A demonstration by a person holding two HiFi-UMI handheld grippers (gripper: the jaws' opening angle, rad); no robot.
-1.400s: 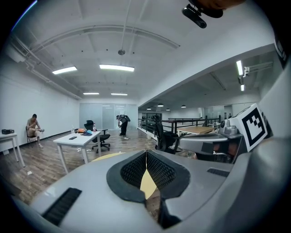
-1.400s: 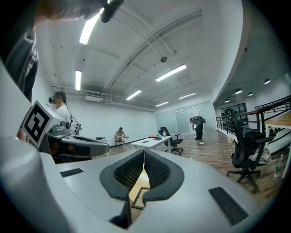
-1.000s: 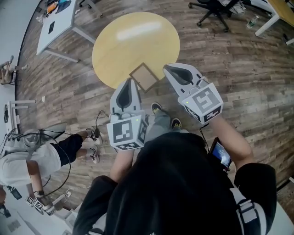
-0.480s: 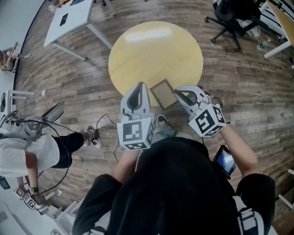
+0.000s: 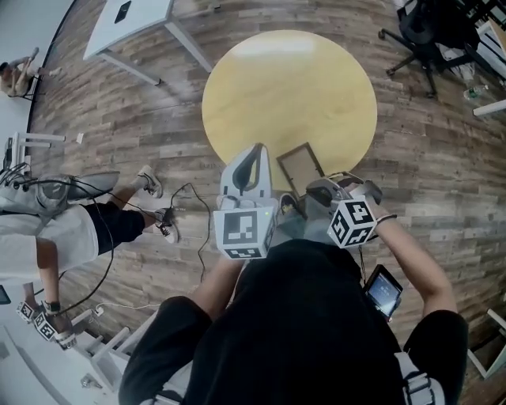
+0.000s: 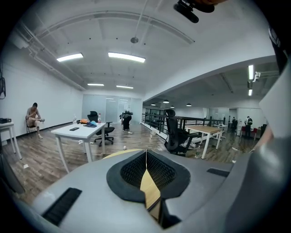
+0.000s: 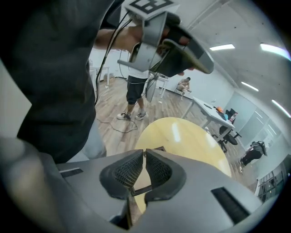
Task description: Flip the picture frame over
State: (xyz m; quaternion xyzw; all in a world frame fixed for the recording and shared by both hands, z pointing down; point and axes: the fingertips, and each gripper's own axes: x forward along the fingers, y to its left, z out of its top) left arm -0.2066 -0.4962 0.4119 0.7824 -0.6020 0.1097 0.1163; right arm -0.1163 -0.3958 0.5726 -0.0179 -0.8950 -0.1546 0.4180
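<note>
A brown picture frame (image 5: pixel 300 167) lies flat at the near edge of the round yellow table (image 5: pixel 288 87). My left gripper (image 5: pixel 254 150) hovers just left of the frame, its jaws shut with nothing in them. In the left gripper view the closed tips (image 6: pixel 146 152) show only a sliver of table between them. My right gripper (image 5: pixel 315 188) hangs low at the frame's near right corner, tilted downward, shut and empty. In the right gripper view, the frame's dark edge (image 7: pixel 142 189) shows under the closed jaws (image 7: pixel 144 153), and the left gripper (image 7: pixel 175 43) hangs above.
A white desk (image 5: pixel 134 17) stands at the far left and a black office chair (image 5: pixel 431 32) at the far right. A seated person (image 5: pixel 47 233) is to my left, with cables (image 5: pixel 186 207) on the wood floor. A phone-like device (image 5: pixel 382 289) hangs at my right side.
Both grippers have come closer to the table's near edge. The right gripper has dropped and rolled, tipping downward beside the frame. The left gripper slid forward alongside the frame.
</note>
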